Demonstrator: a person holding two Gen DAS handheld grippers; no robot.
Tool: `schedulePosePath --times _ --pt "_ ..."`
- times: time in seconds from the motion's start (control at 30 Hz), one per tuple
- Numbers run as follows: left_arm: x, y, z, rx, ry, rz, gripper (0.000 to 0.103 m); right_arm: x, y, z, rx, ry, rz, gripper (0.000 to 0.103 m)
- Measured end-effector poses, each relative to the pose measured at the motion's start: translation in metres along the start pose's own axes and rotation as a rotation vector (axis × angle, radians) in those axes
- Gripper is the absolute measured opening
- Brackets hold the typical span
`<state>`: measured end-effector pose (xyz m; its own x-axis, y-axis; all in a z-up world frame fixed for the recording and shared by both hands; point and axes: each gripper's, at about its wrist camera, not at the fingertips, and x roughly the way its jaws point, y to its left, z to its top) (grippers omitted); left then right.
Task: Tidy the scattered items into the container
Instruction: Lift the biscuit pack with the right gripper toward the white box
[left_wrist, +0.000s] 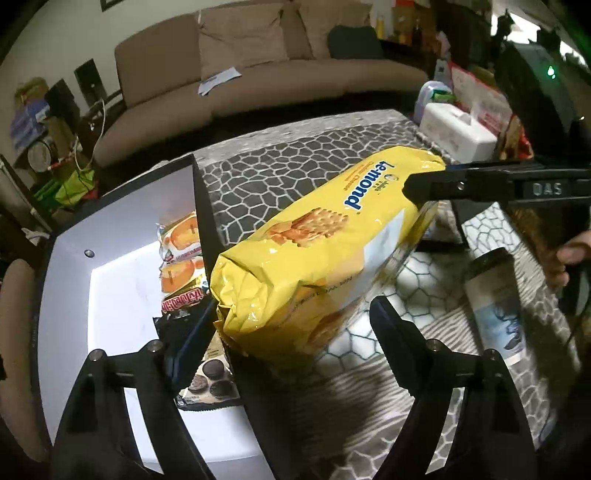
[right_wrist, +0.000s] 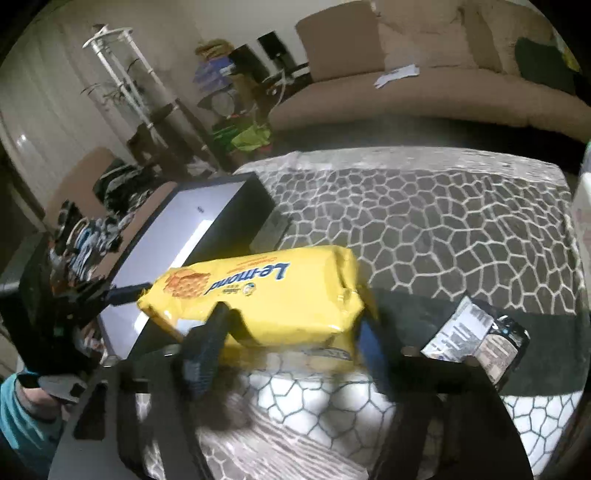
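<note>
While the long yellow plastic packet of Le-mond crackers (left_wrist: 325, 251) hung tilted over the near wall of the black box with the white interior (left_wrist: 110, 229), both grippers had hold of it, one at each end. The left gripper (left_wrist: 295, 317) straddled the packet's crimped end right at the box's edge, its jaws standing wide on either side of the wrapper; whether the pads pressed on the plastic could not be told. The right gripper (right_wrist: 291, 325) clasped the packet's far end from the side away from the box, and its fingers (right_wrist: 207, 343) bore against the wrapper. Inside the box lay orange-printed snack wrappers (left_wrist: 181, 251) and, nearer the left gripper, a dark pack printed with chocolate sandwich biscuits (left_wrist: 214, 380). Beyond the packet from the box, a dark-lidded cylindrical jar with a pale label (left_wrist: 495, 302) lay on the grey cloth patterned with white cracked lines (left_wrist: 295, 158).
</note>
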<state>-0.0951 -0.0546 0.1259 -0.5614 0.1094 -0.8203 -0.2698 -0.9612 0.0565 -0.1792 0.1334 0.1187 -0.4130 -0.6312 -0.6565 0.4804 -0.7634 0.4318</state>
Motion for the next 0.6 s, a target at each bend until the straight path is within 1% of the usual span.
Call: schedulePosePath --times 0.07,0.17,0.23,0.3,0.33,0.37,0.43,0.47,0.5,0.53,0.6 --pt "-0.006 -0.004 -0.001 -0.016 -0.005 -0.034 0.082 -0.005 -0.008 -0.002 0.029 -0.013 0.001 0.056" --pt "-0.016 -0.021 -0.007 -0.016 -0.003 -0.078 0.081 -0.011 -0.014 -0.002 0.045 -0.027 -0.01 0.056" --pt "-0.024 -0.041 -0.012 -0.002 -0.007 -0.107 0.08 -0.013 -0.019 0.0 0.063 -0.027 -0.001 0.056" --pt "-0.034 -0.062 -0.017 -0.029 -0.009 -0.184 0.081 -0.012 -0.018 0.002 0.086 -0.026 0.033 0.056" --pt "-0.038 -0.072 -0.019 -0.041 -0.011 -0.205 0.081 -0.011 -0.016 0.003 0.082 -0.02 0.029 0.056" --pt "-0.042 -0.082 -0.021 -0.041 -0.014 -0.196 0.08 -0.008 -0.012 0.004 0.068 -0.01 0.014 0.056" --pt "-0.046 -0.096 -0.027 -0.025 -0.028 -0.239 0.081 -0.004 -0.004 0.004 0.066 -0.005 0.025 0.056" --pt "-0.042 -0.101 -0.03 -0.019 -0.012 -0.233 0.081 0.0 0.004 0.004 0.052 0.001 0.024 0.056" --pt "-0.04 -0.104 -0.032 -0.012 -0.005 -0.206 0.078 0.003 0.009 0.004 0.04 0.007 0.006 0.055" --pt "-0.041 -0.102 -0.034 -0.009 -0.014 -0.186 0.076 0.009 0.014 0.002 0.033 0.026 -0.021 0.056" --pt "-0.049 -0.087 -0.038 -0.023 -0.053 -0.119 0.076 0.009 0.013 -0.001 0.054 0.009 -0.038 0.058"
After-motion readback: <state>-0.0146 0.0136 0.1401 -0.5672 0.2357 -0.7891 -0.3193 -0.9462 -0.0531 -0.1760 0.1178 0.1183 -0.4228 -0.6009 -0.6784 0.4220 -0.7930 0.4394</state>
